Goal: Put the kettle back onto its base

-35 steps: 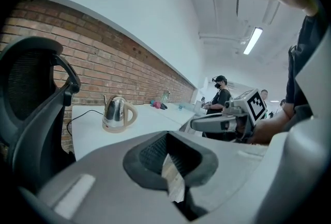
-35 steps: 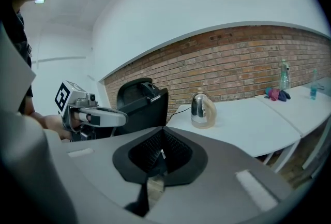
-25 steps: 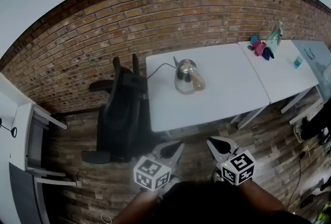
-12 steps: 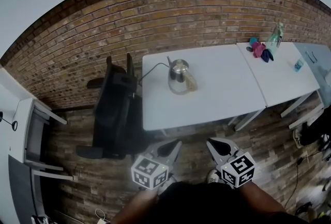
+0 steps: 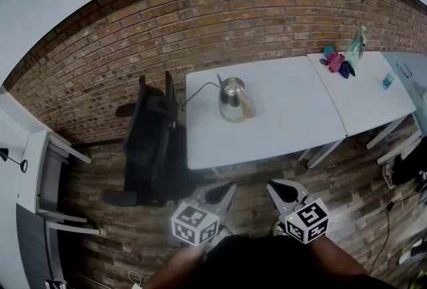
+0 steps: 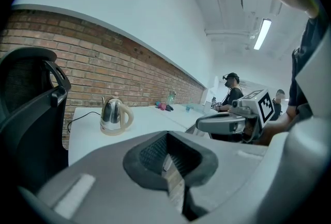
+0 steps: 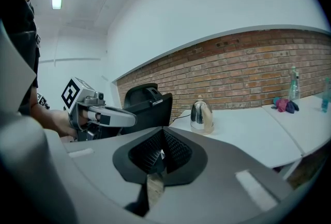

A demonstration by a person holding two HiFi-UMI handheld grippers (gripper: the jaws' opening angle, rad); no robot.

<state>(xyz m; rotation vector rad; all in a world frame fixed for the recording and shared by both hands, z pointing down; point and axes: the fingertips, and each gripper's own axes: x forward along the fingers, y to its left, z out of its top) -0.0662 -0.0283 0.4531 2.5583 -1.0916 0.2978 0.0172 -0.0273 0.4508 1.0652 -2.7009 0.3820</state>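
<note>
A shiny steel kettle (image 5: 231,98) with a beige handle stands upright on the white table (image 5: 280,127), near its back left part, on a round beige base (image 5: 231,116). A black cord (image 5: 200,89) runs from it off the table's left edge. The kettle also shows in the left gripper view (image 6: 115,116) and the right gripper view (image 7: 201,115). Both grippers are low, close to the person's body and well short of the table. My left gripper (image 5: 225,189) is shut and holds nothing. My right gripper (image 5: 273,186) is likewise shut and holds nothing.
A black office chair (image 5: 153,147) stands at the table's left end. A second white table (image 5: 363,97) adjoins on the right, with a spray bottle (image 5: 353,49), pink and blue items (image 5: 335,62) and a small cup (image 5: 388,81). Brick wall behind; white furniture (image 5: 40,181) at far left.
The head view has swung slightly, so the table and kettle drift a little in the picture. Both grippers stay shut in the same place near the body.
</note>
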